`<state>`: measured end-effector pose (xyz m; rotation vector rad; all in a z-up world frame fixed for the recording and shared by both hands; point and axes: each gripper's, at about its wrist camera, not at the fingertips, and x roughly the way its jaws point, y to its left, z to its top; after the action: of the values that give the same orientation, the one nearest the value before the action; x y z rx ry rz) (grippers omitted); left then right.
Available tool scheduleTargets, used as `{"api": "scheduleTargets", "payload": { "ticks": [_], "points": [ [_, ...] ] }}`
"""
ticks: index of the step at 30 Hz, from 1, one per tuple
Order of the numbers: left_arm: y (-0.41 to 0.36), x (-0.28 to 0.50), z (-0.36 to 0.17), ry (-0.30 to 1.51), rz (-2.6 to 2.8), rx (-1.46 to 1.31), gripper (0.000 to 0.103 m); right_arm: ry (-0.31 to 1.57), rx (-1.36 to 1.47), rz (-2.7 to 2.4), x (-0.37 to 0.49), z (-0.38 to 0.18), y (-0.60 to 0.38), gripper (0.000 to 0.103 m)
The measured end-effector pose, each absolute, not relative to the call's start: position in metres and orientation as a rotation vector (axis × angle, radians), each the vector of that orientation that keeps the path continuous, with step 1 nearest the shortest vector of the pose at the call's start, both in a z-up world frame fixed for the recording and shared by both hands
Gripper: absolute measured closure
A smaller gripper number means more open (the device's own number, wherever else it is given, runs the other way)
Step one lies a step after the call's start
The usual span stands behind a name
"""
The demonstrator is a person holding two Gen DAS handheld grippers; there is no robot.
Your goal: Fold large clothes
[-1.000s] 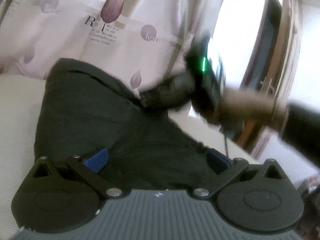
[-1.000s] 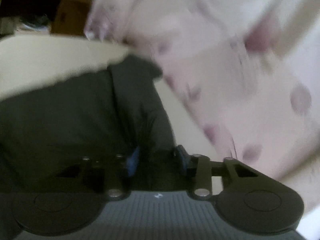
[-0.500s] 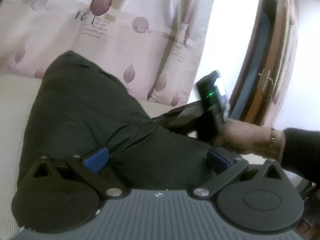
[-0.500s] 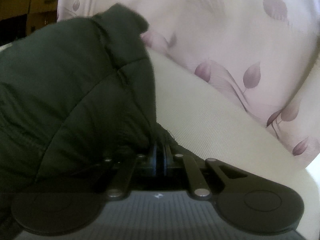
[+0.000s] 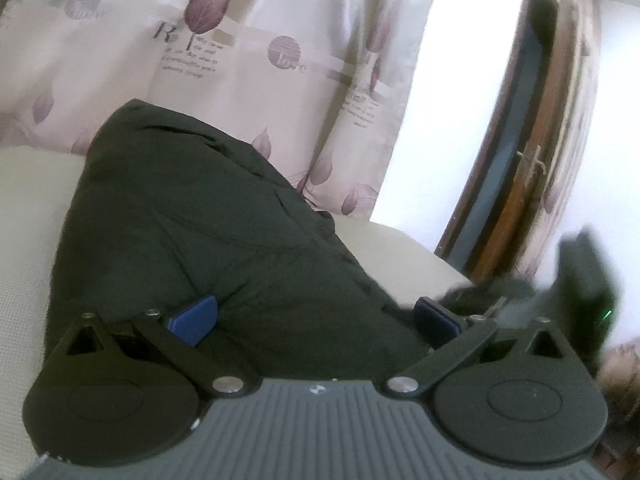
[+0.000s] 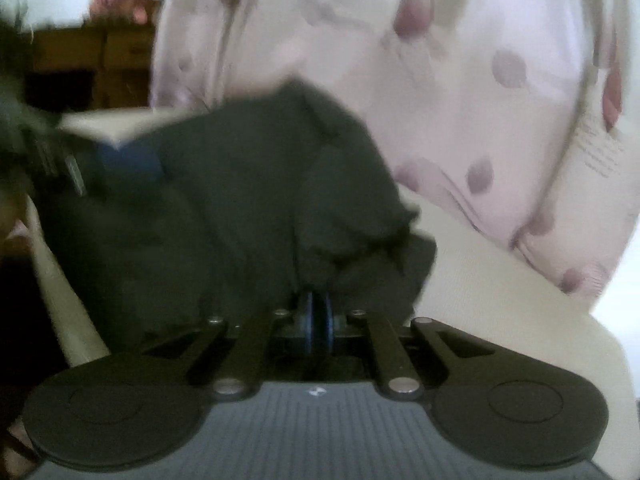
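Note:
A large dark green padded jacket (image 5: 208,232) lies bunched on a cream surface (image 5: 24,200). My left gripper (image 5: 316,316) is open, its blue pads (image 5: 194,318) spread wide with the jacket's near part bulging between them. My right gripper (image 6: 316,312) is shut on a fold of the jacket (image 6: 248,200), with the fabric hanging from its closed blue pads (image 6: 308,316). The right gripper shows blurred at the right edge of the left wrist view (image 5: 580,288). The left gripper's blue pad (image 6: 128,160) shows at the left of the right wrist view.
A pale curtain (image 5: 248,48) with purple leaf prints hangs just behind the cream surface. A brown wooden door frame (image 5: 520,184) and a bright opening stand at the right. Dark wooden furniture (image 6: 88,68) is at the far left in the right wrist view.
The right gripper closed on the jacket's edge and has pulled it down and to the right, toward the near side. The left gripper stays open on the jacket.

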<state>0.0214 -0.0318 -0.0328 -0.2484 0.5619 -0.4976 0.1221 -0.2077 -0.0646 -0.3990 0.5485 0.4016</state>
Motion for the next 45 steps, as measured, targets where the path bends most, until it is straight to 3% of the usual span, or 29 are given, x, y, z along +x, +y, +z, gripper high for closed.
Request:
{"api": "scheduleTargets", "payload": {
  "ticks": [8,13,19,21,23,25,36,45],
  "points": [
    [-0.025,0.021,-0.009,0.59,-0.377,-0.236,0.0,0.543,-0.299,0.379,0.133,-0.097,-0.21,0.096],
    [-0.031,0.022,0.003,0.607,-0.267,-0.166,0.0,0.571,-0.176,0.347,0.123,-0.083,-0.218,0.095],
    [-0.038,0.025,0.014,0.608,-0.158,-0.051,0.0,0.414,-0.024,0.275,0.088,-0.051,-0.23,0.093],
    [-0.043,0.025,0.017,0.592,-0.117,-0.01,0.0,0.372,0.01,0.275,0.071,-0.039,-0.229,0.084],
    [-0.047,0.023,0.02,0.576,-0.082,0.021,0.0,0.342,0.026,0.269,0.054,-0.032,-0.226,0.064],
    [-0.049,0.019,0.022,0.55,-0.038,0.039,0.0,0.318,0.04,0.262,0.041,-0.027,-0.225,0.037],
    [-0.053,0.011,0.031,0.493,0.091,0.057,0.0,0.253,0.079,0.246,0.006,-0.002,-0.22,0.021],
    [-0.045,0.002,0.039,0.46,0.141,0.028,0.0,0.243,0.068,0.276,-0.002,0.007,-0.219,0.018]
  ]
}}
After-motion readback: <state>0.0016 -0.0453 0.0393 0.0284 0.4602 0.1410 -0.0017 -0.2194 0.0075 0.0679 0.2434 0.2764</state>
